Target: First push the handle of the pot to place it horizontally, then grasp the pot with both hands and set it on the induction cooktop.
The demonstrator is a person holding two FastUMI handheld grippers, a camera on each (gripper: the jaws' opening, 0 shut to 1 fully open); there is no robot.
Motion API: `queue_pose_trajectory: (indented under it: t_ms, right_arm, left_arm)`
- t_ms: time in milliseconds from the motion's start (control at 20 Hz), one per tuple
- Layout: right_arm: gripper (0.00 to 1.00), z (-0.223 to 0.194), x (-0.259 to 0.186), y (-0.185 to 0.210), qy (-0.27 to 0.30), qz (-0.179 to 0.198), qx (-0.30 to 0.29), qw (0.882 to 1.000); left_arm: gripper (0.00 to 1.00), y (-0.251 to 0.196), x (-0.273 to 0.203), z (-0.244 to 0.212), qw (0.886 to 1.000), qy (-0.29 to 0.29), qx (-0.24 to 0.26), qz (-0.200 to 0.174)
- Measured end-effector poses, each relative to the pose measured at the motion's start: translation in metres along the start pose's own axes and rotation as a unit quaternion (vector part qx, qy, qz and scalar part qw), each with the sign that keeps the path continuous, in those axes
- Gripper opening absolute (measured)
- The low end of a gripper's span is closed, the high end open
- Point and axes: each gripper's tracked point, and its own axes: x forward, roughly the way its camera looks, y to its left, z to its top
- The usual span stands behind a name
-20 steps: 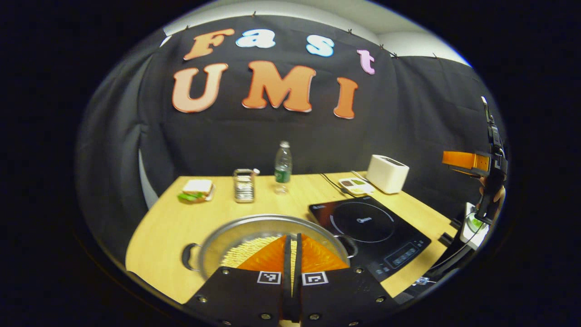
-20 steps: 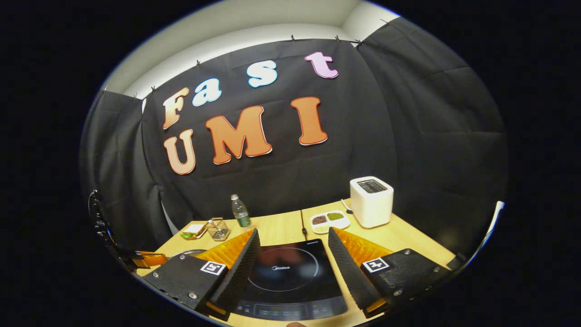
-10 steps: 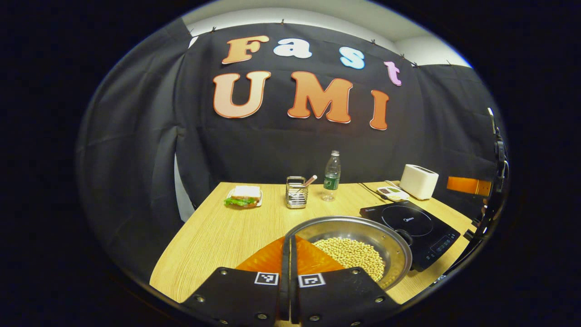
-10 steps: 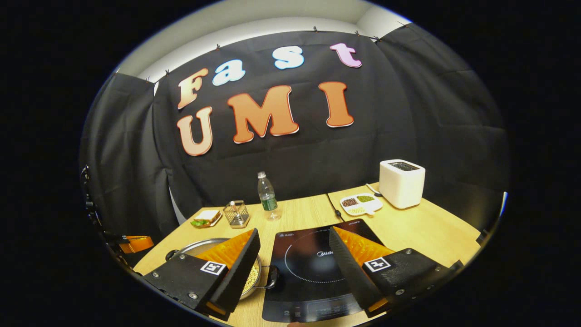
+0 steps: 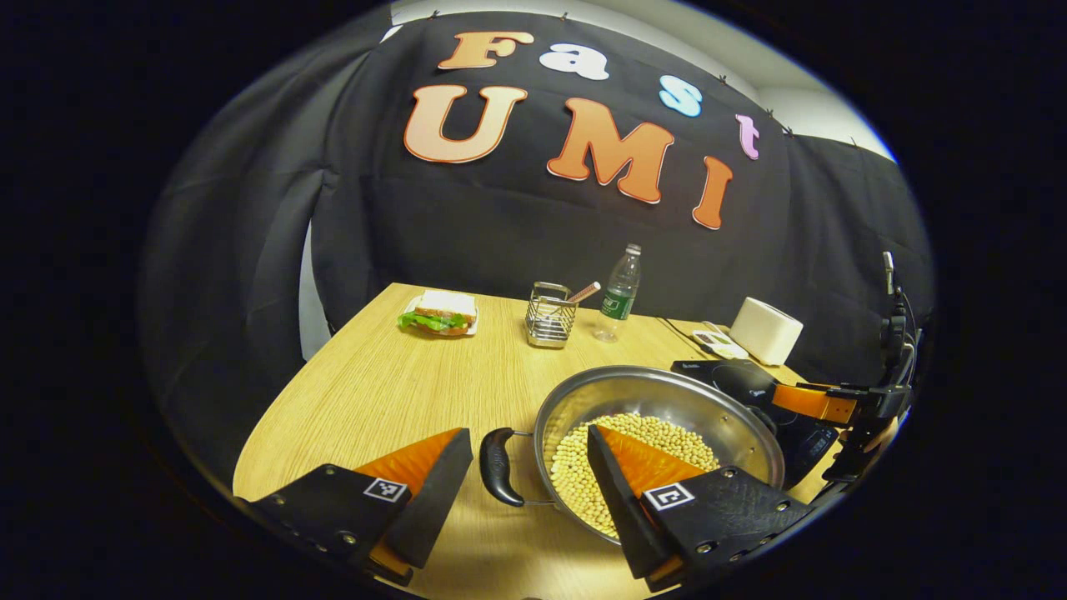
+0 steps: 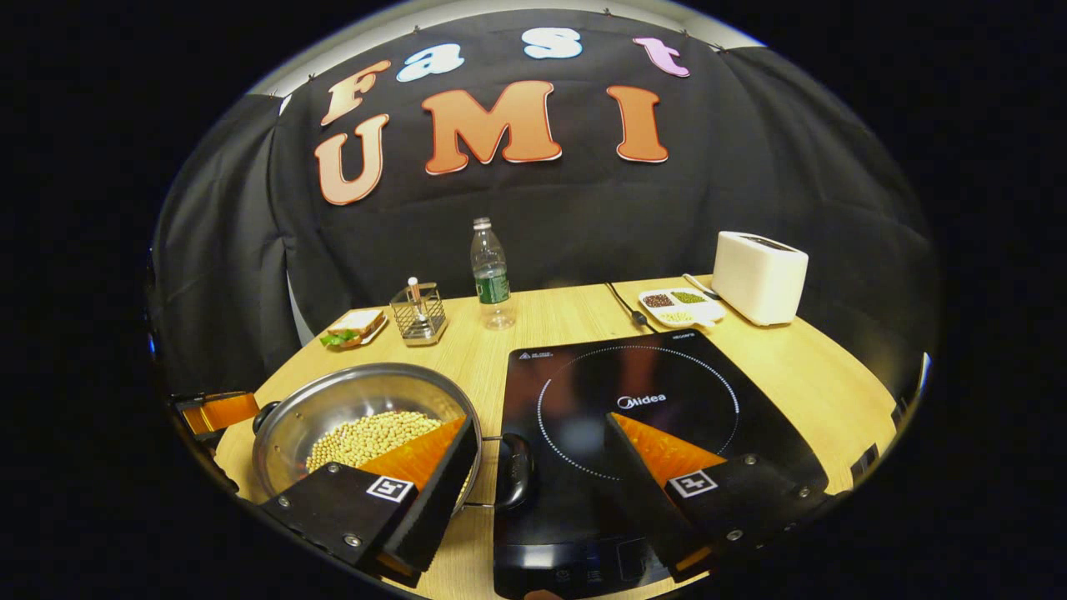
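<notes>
One wooden table (image 6: 550, 321) carries one steel pot (image 6: 333, 408) with two black handles (image 6: 514, 471), just left of one induction cooktop (image 6: 583, 375). Behind the cooktop stand one water bottle (image 6: 490, 275), one white toaster (image 6: 758, 277) and one divided dish (image 6: 679, 306). Left of the bottle sit one wire holder (image 6: 418, 314) and one sandwich (image 6: 354, 327).

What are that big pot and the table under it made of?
The pot looks like polished stainless steel: silvery and reflective, with dark, probably plastic handles. The table looks like light wood or wood-grain laminate, going by its fine streaks; which one is unclear.
</notes>
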Motion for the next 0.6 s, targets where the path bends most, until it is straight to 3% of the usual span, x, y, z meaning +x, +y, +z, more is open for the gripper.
queue_pose_trajectory:
  t_ms: [350,550,600]
  right_arm:
    - [0.94,-0.019,0.019,0.023,0.026,0.009,-0.007,1.0]
    - [0.82,-0.025,0.024,0.026,0.036,0.006,-0.003,0.999]
    - [0.74,-0.027,0.026,0.027,0.04,0.008,0.0,0.999]
  left_arm:
    - [0.87,0.01,0.022,-0.028,0.998,0.033,-0.055,-0.008]
    - [0.87,0.014,0.026,-0.029,0.998,0.032,-0.05,-0.006]
    - [0.87,0.014,0.027,-0.029,0.998,0.032,-0.048,-0.007]
